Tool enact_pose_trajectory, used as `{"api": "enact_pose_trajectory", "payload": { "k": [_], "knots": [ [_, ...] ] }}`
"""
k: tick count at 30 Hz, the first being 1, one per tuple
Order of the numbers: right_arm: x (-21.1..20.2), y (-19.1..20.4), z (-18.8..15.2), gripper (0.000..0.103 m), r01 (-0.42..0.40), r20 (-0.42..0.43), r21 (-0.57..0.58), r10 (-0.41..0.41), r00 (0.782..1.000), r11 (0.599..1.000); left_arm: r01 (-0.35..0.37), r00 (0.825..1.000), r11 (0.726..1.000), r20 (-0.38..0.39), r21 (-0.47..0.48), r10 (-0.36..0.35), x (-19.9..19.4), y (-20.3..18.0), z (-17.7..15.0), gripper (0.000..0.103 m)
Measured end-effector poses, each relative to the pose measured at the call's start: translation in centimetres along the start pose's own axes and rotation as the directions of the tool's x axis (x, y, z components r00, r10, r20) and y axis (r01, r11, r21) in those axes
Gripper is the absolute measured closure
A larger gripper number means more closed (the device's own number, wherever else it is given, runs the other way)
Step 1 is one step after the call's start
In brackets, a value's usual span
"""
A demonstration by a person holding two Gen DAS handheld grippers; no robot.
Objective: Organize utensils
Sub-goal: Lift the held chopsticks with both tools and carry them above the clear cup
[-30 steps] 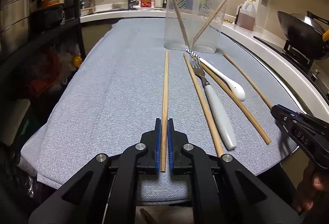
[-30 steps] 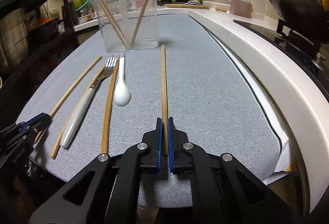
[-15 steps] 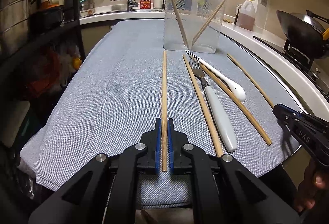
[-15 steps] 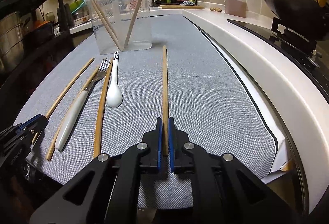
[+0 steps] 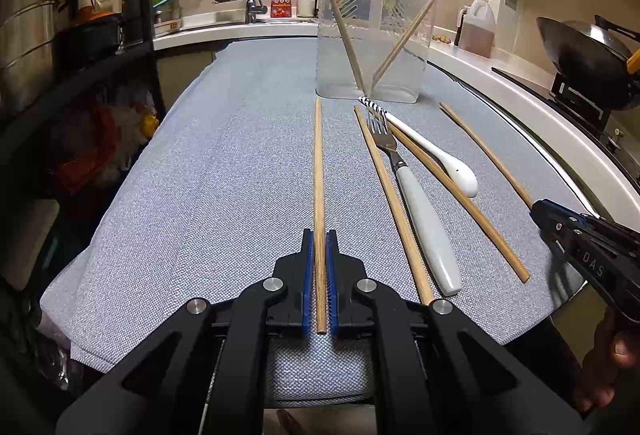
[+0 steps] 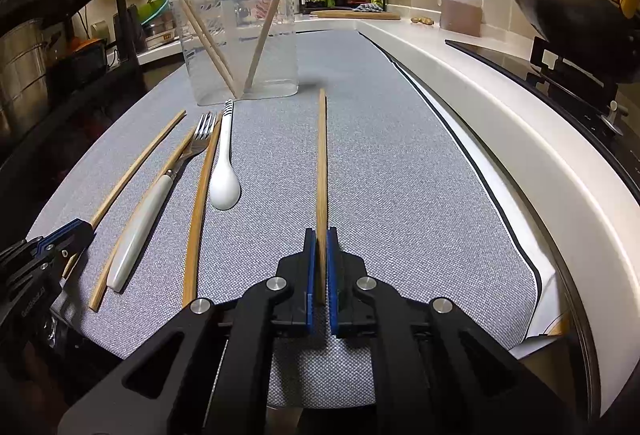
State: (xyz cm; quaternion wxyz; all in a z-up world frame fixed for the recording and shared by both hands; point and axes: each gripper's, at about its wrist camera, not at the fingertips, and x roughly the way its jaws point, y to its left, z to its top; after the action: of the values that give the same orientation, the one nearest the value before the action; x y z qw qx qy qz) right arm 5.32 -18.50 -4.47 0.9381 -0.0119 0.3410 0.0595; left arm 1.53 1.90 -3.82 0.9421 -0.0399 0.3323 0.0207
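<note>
In a home kitchen, the left hand-held gripper (image 5: pixel 319 255) is clenched on the near end of a wooden chopstick (image 5: pixel 318 171), its blue pads (image 5: pixel 307 287) pressed against both sides of the stick, which runs straight ahead over the grey cloth of the worktop (image 5: pixel 224 171) towards a clear plastic container (image 5: pixel 372 39). The right hand-held gripper (image 6: pixel 320 259) likewise grasps another chopstick (image 6: pixel 321 163) by its near end, that stick pointing past the right side of the container (image 6: pixel 240 39). Seen from the left wrist, the right hand-held gripper (image 5: pixel 538 209) sits at the worktop's right edge with the far chopstick (image 5: pixel 486 151) reaching out from its tip.

Two chopsticks lean crossed inside the container, their tips above its rim. Between the two held sticks lie the loose utensils: a white-handled fork (image 5: pixel 416 203) with its tines towards the container, a white ceramic spoon (image 5: pixel 436 159) with a striped handle end nearest the container, and two more chopsticks, one (image 5: pixel 394 203) just left of the fork and one (image 5: pixel 460 203) passing between fork and spoon. A black wok (image 5: pixel 584 63) stands on the stove at right, and a jug of brown liquid (image 5: pixel 478 23) on the white counter behind
</note>
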Motion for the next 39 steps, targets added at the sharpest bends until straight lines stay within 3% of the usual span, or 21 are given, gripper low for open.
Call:
{"api": "enact_pose_trajectory", "payload": {
  "k": [4,17,39],
  "knots": [
    [-0.6,0.1,0.3,0.098,0.002,0.022,-0.003,-0.002,1.0,1.0,0.001,1.0,1.0,0.008,0.003,-0.001,-0.3,0.1,0.2,0.097],
    [-6.0,0.5,3.5,0.098,0.022,0.17,-0.053,-0.012,0.985,0.998,0.009,0.984,1.0,0.179,0.029,-0.014,-4.8,-0.4,2.8,0.097],
    [-11.3,1.8,9.4,0.098,-0.015,0.288,-0.068,0.034,0.957,0.998,0.039,0.962,0.999,0.272,0.009,-0.04,-8.6,0.9,8.9,0.097]
  ]
}}
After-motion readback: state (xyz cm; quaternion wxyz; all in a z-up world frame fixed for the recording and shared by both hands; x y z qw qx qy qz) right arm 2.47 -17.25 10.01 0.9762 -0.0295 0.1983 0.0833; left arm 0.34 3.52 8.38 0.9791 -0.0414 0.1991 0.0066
